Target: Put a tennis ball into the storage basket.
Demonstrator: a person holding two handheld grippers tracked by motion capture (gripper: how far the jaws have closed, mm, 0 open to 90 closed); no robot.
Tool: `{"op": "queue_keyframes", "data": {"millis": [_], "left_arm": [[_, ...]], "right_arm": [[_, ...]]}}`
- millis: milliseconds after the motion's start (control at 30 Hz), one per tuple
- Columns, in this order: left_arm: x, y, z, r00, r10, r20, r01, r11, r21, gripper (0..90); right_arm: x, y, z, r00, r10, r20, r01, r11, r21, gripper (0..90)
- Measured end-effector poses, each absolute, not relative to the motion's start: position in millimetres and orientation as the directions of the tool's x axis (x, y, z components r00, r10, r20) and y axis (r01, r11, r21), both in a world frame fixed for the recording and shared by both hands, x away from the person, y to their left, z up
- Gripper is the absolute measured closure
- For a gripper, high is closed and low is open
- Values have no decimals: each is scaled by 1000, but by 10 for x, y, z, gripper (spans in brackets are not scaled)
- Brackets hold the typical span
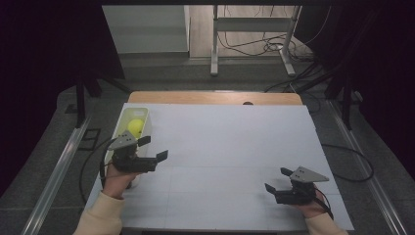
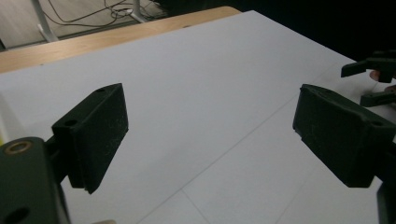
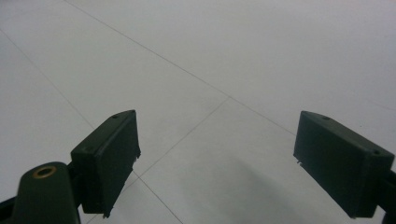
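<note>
A yellow ball (image 1: 135, 126) lies in a pale open box (image 1: 147, 128) at the left edge of the white table (image 1: 230, 142). My left gripper (image 1: 153, 148) hovers just in front of that box, pointing toward the table's middle. Its jaws stand open with nothing between them, as the left gripper view (image 2: 212, 116) confirms. My right gripper (image 1: 277, 179) rests near the front right of the table, also open and empty. In its own view (image 3: 215, 158) I see bare white tabletop between the pads. The left gripper view also catches the right gripper (image 2: 373, 74) far off.
A wooden strip (image 1: 215, 97) runs along the table's far edge. Beyond it on the floor stand a metal frame (image 1: 214, 58) and loose cables (image 1: 264, 46). Dark curtains hang at both sides. Thin seam lines (image 3: 187, 135) cross the white surface.
</note>
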State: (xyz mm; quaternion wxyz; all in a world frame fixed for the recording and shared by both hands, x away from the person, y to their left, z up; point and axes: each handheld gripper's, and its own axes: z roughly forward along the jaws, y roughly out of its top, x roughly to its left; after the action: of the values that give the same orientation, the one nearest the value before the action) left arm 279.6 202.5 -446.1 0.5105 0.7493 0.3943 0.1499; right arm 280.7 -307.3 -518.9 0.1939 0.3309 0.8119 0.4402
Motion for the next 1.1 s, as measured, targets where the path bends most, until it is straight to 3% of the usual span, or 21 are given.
{"op": "queue_keyframes", "data": {"millis": [867, 1100], "left_arm": [[2423, 1711, -4819, 689, 702, -181, 453, -222, 863, 117], [2321, 1696, -4970, 686, 712, -148, 452, -258, 854, 124]], "right_arm": [[2788, -3047, -5194, -720, 693, -25, 356, 401, 844, 144], [2764, -3019, -5191, -744, 668, -22, 345, 412, 843, 142]]}}
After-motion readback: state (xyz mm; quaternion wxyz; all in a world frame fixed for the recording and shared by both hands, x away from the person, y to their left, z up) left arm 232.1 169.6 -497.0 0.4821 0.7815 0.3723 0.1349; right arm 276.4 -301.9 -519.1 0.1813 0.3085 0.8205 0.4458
